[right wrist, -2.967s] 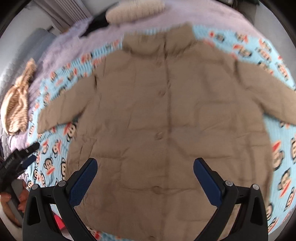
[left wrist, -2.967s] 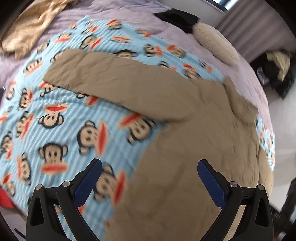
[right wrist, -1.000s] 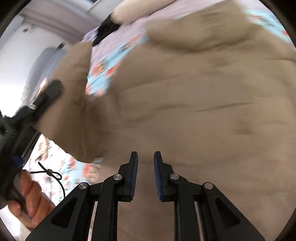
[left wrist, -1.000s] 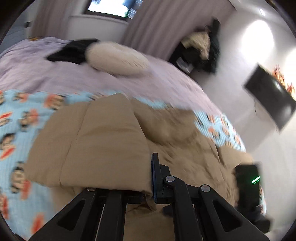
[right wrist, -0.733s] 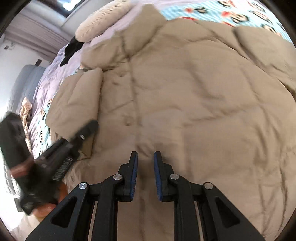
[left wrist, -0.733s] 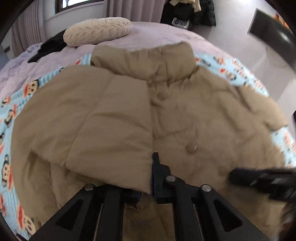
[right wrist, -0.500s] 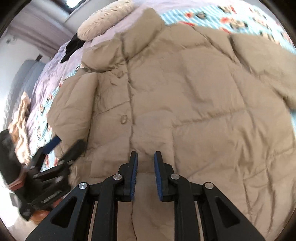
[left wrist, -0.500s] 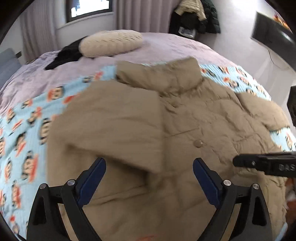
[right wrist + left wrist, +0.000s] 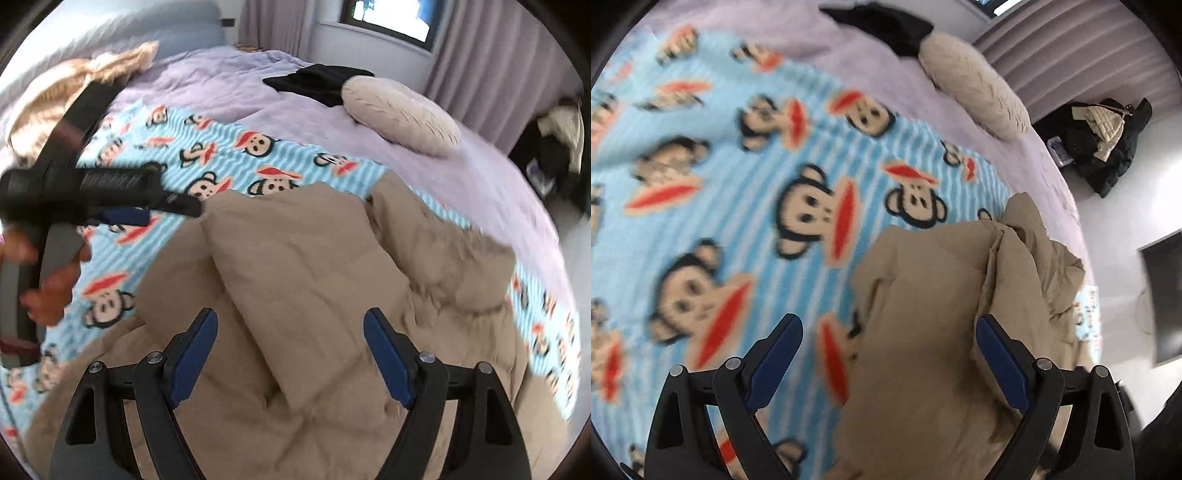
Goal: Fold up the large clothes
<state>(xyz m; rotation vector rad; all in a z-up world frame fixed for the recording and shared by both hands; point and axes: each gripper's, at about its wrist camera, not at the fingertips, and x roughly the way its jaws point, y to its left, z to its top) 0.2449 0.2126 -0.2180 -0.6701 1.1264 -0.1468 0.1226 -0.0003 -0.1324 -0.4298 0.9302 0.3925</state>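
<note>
Since half a second ago our right gripper (image 9: 290,356) has spread its blue pads wide and grips nothing, while our left gripper (image 9: 889,360) has swung out over the monkey blanket (image 9: 738,206), jaws apart and empty. We see the tan jacket (image 9: 314,295) lying on that blanket, one sleeve (image 9: 295,258) folded across its front, with a cream pillow (image 9: 400,114) on the lilac bedspread (image 9: 236,96) beyond.

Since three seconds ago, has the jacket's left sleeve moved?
Yes. The sleeve lay stretched out over the monkey blanket; now it is folded inward across the jacket front, off the blanket. Both hand-held grippers are open.
</note>
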